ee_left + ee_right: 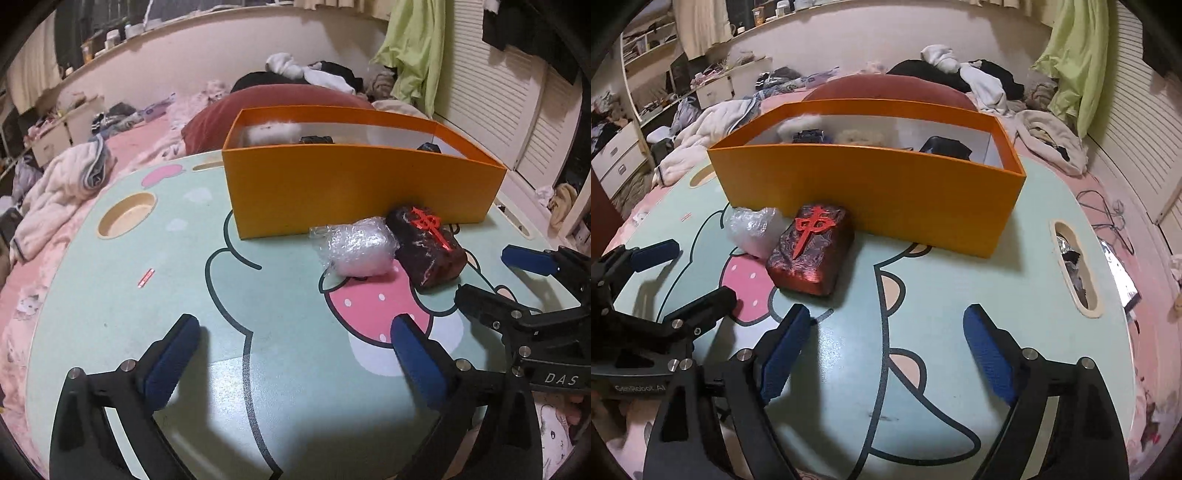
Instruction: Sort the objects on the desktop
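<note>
A dark red mahjong-tile block with a red character on top lies on the mint cartoon-print table, just in front of the orange box. A wad of clear plastic touches the block's left side. My left gripper stands open above bare table, nearer than the wad, with nothing between its fingers. My right gripper is open too and empty, just near and right of the block. The box holds a fluffy white thing and some dark items, partly hidden.
The table has a round cup recess at the left and an oval slot at the right. Around it lies a pink bed strewn with clothes and a red cushion. A louvred door is at the right.
</note>
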`<state>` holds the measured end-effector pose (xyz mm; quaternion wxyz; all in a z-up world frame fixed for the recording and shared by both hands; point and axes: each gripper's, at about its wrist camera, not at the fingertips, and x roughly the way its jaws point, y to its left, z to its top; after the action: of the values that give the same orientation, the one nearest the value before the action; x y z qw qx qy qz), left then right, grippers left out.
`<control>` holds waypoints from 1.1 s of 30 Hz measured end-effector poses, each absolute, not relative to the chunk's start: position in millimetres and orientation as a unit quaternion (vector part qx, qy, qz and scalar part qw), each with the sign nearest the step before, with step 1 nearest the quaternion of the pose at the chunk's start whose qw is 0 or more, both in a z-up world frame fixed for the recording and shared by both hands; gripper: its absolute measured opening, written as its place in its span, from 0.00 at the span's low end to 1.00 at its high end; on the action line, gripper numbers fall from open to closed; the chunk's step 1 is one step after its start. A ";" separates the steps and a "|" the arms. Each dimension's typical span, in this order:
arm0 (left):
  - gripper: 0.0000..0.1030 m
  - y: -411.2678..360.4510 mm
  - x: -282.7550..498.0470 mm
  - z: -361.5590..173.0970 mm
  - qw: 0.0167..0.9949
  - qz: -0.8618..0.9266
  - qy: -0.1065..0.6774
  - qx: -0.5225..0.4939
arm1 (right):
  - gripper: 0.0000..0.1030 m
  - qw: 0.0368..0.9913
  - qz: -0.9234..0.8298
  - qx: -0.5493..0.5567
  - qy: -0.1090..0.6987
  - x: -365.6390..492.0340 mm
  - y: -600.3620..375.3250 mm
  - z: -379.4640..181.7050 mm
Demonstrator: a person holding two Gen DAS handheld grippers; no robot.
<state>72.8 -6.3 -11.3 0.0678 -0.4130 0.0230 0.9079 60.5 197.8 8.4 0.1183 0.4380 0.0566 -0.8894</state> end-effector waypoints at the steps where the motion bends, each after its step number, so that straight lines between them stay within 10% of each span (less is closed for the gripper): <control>1: 1.00 -6.8 73.4 -11.7 0.068 0.908 0.022 -0.412 | 0.84 0.117 -0.890 0.438 0.057 60.4 198.2 8.7; 33: 1.00 -6.4 71.1 -9.4 0.069 0.909 0.022 -0.411 | 0.85 0.117 -0.891 0.436 0.058 63.7 200.1 10.6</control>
<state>71.1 -6.4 -9.4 0.0689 -0.4108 0.0225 0.9088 63.7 200.1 10.6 0.1173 0.4358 0.0577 -0.8905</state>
